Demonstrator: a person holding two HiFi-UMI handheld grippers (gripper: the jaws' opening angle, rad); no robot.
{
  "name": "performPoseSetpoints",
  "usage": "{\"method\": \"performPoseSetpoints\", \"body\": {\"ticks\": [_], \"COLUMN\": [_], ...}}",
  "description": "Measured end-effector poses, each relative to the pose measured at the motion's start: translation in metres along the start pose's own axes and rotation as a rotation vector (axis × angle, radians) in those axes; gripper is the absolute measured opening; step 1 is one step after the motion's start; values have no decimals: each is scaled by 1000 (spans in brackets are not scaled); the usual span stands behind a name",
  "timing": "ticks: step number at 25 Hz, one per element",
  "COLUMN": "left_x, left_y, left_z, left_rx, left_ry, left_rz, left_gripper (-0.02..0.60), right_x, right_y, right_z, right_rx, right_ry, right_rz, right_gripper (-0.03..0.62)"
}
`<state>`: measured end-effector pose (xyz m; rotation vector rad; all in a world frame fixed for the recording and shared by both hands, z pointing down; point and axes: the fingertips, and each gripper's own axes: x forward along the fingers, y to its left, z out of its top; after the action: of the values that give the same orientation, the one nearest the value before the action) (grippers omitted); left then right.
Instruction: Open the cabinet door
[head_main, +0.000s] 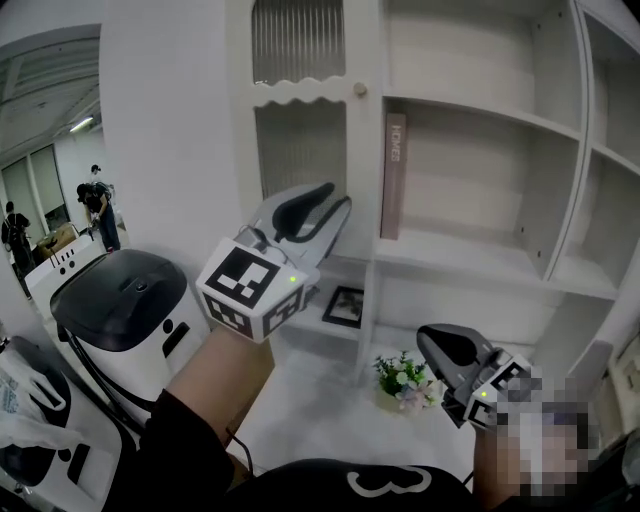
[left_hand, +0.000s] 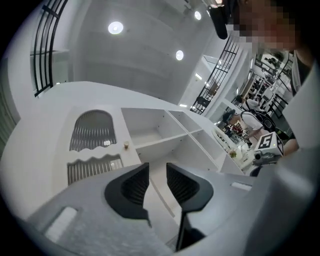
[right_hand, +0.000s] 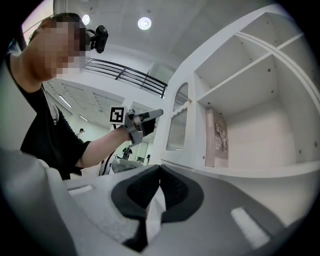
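White shelving: cabinet door beyond left tongs

White shelf unit straight ahead of me: 1 book stands upright at the left end of a middle shelf, just beside the divider. 1 level down and to the left, 1 dark-framed picture rests on a lower shelf. Below that, 1 small bunch of flowers sits on the white surface at the unit's foot.
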<state>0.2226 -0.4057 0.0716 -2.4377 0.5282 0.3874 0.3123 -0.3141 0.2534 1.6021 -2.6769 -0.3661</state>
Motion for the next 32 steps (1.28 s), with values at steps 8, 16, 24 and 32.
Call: {"method": "performPoseSetpoints", "body": {"ticks": [8,16,24,32], "left_x": [64,118,150,155], "left_y": [51,84,110,116], "left_z": [20,29,27,28], "left_rx": [149,334,264,300], "left_ry": [-23,-46,-43,-56], "left_rz": [7,70,106,123], "left_gripper": [170,195,153,121], "right_x": [12,21,31,43], "right_y": [-21,-41,-56,-57], "right_z": [-11,-36,-47,-49], "right_rx": [-26,13,41,55], "right_ry": [50,99,95,94], "right_rz": [-64,-115,-149,-143], "right_gripper": [3,3,3,3]}}
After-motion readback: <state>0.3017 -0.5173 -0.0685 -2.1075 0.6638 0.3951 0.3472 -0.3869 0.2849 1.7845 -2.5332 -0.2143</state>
